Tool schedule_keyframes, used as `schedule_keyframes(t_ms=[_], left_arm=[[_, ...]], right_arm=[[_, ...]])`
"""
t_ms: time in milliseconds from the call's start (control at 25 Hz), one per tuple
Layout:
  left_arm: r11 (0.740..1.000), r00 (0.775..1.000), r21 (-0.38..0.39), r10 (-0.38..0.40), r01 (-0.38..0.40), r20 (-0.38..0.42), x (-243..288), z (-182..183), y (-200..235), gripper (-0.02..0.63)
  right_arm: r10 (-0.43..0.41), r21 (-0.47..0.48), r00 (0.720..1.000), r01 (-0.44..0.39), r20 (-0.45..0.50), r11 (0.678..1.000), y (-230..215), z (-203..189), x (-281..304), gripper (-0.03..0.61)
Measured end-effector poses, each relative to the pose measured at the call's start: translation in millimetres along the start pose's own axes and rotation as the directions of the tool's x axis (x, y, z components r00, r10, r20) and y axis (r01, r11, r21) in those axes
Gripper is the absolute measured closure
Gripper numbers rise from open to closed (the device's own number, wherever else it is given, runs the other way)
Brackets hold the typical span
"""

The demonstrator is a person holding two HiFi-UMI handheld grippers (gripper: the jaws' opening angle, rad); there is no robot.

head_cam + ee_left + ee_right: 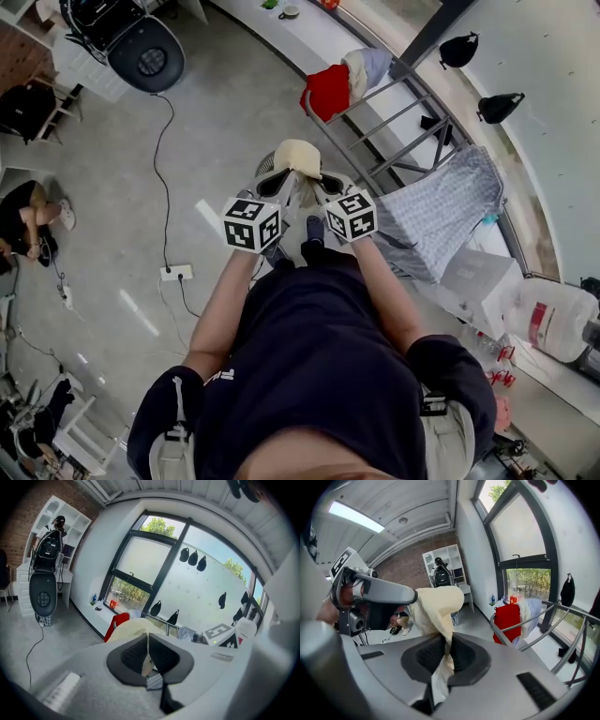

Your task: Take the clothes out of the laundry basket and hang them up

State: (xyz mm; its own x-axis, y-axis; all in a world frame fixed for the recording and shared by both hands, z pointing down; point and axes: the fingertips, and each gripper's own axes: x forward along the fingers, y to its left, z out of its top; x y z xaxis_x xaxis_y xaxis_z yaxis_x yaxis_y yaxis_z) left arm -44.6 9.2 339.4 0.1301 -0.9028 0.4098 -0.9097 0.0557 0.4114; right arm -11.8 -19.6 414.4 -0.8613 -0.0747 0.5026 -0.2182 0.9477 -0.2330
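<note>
Jaws shut tight on both sides: the left gripper (148, 654) has its pads together on a thin fold of a cream garment (133, 627), and the right gripper (446, 654) is clamped on a thicker bunch of the same cloth, which rises in a hump above its pads. From the head view the two grippers sit close side by side in front of the person's chest, with the cream garment bunched between and just beyond them, held clear of the floor.

Beyond it stands a metal drying rack (405, 129) by the window. A red garment (328, 91) is draped over its far end and a blue-grey checked cloth (445, 211) hangs off its near side. The laundry basket cannot be clearly made out beneath the grippers.

By the look of it, the step in hand is carrying this piece from basket to rack, with two items already hung. The next move appears to call for drawing the grippers apart to spread the bunched cloth, then bringing it over one of the bare rails between the red garment and the checked cloth before either grip lets go.
</note>
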Motion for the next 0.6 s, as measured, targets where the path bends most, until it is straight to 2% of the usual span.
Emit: schedule_keyframes(t_ms=[160, 320, 440, 520, 600], left_arm=[[0.999, 0.999, -0.01, -0.031, 0.031, 0.019, -5.5, -1.7, -8.0, 0.586], [0.989, 0.99, 0.045, -0.139, 0.14, -0.009, -14.7, -22.6, -19.7, 0.583], [0.98, 0.981, 0.032, -0.194, 0.194, -0.012, -29.4, -46.8, -17.7, 0.583], [0.984, 0.984, 0.001, -0.179, 0.179, -0.016, -34.1, -64.8, -6.2, 0.583], [0.991, 0.99, -0.008, -0.136, 0.136, -0.045, -31.7, -85.3, 8.1, 0.579]], right_arm=[[-0.019, -0.015, 0.999, 0.019, 0.026, 1.0, -1.2, 9.4, -18.6, 0.555], [-0.085, -0.063, 0.987, 0.095, 0.134, 0.994, -5.8, 55.6, -56.2, 0.557], [-0.117, -0.136, 0.981, 0.138, 0.155, 0.981, -1.4, 86.9, -81.6, 0.558], [-0.121, -0.162, 0.978, 0.148, 0.167, 0.976, 3.5, 101.9, -96.0, 0.558], [-0.121, -0.145, 0.974, 0.15, 0.191, 0.978, 6.2, 114.9, -110.9, 0.558]])
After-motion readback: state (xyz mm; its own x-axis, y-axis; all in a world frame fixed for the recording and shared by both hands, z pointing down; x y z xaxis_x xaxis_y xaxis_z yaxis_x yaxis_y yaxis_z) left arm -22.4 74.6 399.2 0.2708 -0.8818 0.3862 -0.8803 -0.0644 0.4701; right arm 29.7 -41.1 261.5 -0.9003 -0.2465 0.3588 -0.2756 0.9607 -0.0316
